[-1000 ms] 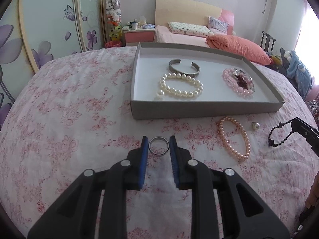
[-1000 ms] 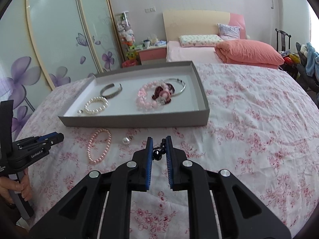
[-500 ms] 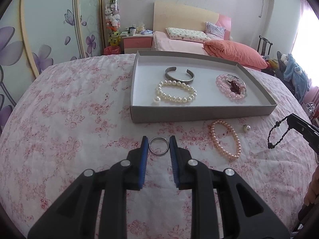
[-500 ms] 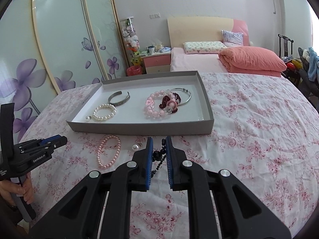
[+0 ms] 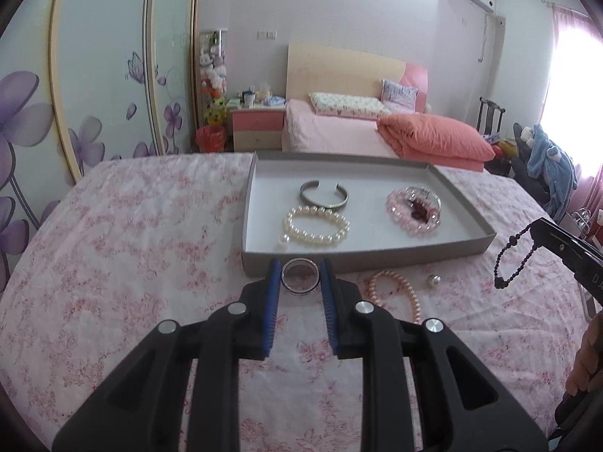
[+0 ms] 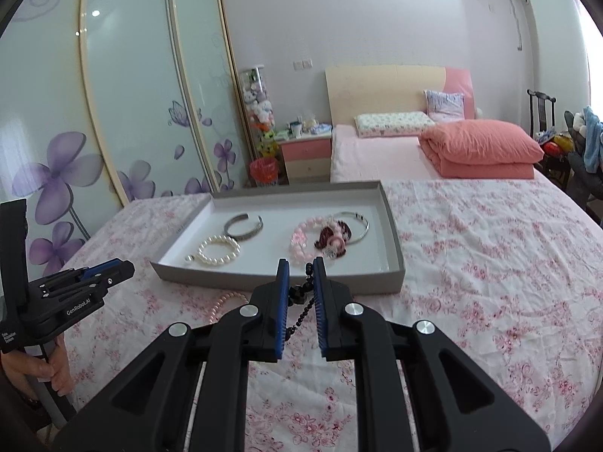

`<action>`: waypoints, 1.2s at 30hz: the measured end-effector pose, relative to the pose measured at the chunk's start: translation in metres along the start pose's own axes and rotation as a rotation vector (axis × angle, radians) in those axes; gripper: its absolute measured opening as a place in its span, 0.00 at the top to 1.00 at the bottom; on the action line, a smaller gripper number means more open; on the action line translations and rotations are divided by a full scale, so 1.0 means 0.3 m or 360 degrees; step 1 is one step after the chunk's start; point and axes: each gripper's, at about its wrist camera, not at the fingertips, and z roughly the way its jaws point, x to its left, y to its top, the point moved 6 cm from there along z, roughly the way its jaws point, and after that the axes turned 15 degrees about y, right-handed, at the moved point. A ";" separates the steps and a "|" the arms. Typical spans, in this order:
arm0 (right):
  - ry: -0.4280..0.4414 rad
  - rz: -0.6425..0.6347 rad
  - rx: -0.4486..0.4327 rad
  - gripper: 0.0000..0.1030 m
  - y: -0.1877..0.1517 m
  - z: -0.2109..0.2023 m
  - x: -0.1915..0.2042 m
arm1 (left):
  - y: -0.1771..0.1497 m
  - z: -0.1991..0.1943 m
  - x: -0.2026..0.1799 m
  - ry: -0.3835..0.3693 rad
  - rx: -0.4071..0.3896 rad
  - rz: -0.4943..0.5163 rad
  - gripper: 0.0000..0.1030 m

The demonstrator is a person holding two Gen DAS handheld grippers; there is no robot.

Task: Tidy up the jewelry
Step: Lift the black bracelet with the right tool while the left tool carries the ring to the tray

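Gripping a silver ring between the blue pads, your left gripper holds it above the floral bedspread, just before the near wall of the grey tray. Your right gripper is clamped on a black bead bracelet that dangles from its tips. Inside the tray lie a white pearl bracelet, a silver cuff and pink beads; a pink pearl bracelet rests on the bedspread beside the tray

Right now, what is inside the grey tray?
The grey tray holds a silver cuff, a white pearl bracelet and a pink bead bracelet piled with darker pieces; what lies under that pile is hidden.
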 end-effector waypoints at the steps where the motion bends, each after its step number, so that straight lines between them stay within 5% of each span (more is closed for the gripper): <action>1: 0.0000 -0.0014 -0.0018 0.87 0.006 -0.006 0.007 | 0.004 -0.013 -0.004 0.0001 -0.0020 0.0001 0.78; 8: -0.0009 -0.0109 -0.0125 0.87 0.045 -0.038 0.059 | 0.041 -0.088 -0.036 0.0018 -0.0176 0.0009 0.78; 24: -0.0020 -0.0211 -0.0267 0.87 0.092 -0.059 0.114 | 0.077 -0.121 -0.069 0.0000 -0.0268 -0.0019 0.78; 26: -0.0024 -0.0230 -0.0275 0.95 0.094 -0.050 0.122 | 0.080 -0.110 -0.069 0.0000 -0.0265 -0.0024 0.78; 29: -0.0028 -0.0226 -0.0212 0.96 0.079 -0.021 0.117 | 0.078 -0.096 -0.069 -0.0004 -0.0250 -0.0036 0.78; 36: -0.0020 0.0012 0.0266 0.93 -0.078 0.098 -0.016 | 0.064 -0.066 -0.035 0.0017 -0.0220 -0.0051 0.78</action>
